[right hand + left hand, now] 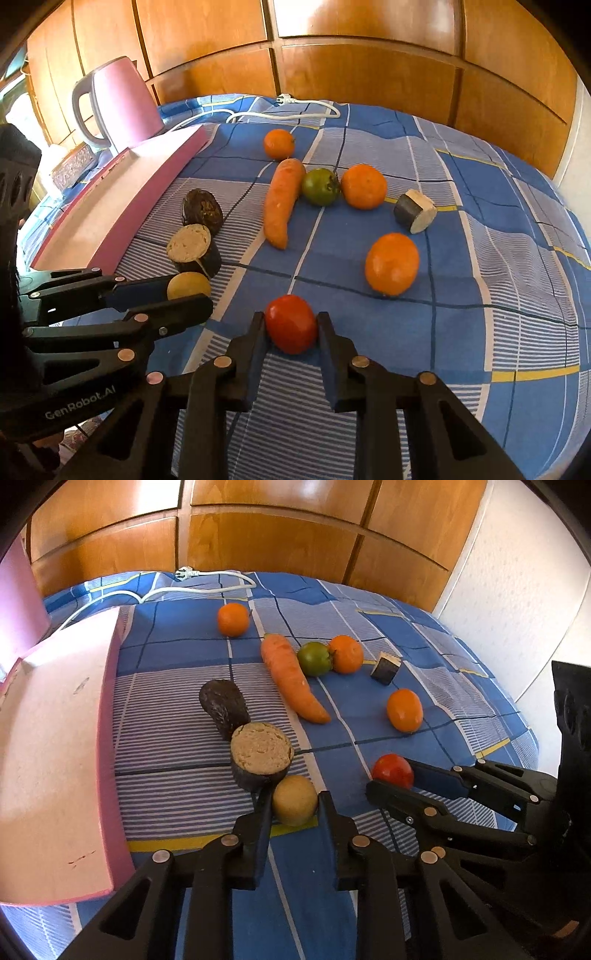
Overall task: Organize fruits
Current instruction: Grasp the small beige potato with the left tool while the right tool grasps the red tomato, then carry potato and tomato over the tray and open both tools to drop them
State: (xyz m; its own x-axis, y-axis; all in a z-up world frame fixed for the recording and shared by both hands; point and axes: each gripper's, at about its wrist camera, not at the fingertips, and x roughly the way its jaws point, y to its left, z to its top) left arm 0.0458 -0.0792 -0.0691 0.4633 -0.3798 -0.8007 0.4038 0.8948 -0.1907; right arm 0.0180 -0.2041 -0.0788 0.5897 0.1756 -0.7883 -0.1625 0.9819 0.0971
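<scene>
Both tongs are down on a bed covered with a blue plaid sheet (177,653). The left tongs (294,803) are closed on a yellow round fruit (294,799), one pad on each side of it, with the fruit resting on the sheet just in front of a cut dark-skinned piece (260,755) whose pale face turns up. A second dark-skinned piece (224,705) touches that one on its far side. The right tongs (291,325) are closed on a red tomato (291,323), pads pressing its left and right sides; the tomato sits on the sheet. From the left wrist view the right tongs come in from the right with the tomato between their fingertips (380,788). Farther out on the sheet lie a carrot (291,679), a green tomato (314,658) touching the carrot's side, and an orange (346,654) touching the green tomato. Another orange (232,619) sits alone toward the far edge, near the carrot's thick end. A third orange (404,710) lies apart, between the red tomato and a small cut dark-skinned chunk (386,669). A pink board (55,738) runs along the left side of the bed, and a pink kettle (123,101) stands behind it. A white power cord (207,585) loops across the far end of the sheet, in front of a wooden wardrobe (277,539).
</scene>
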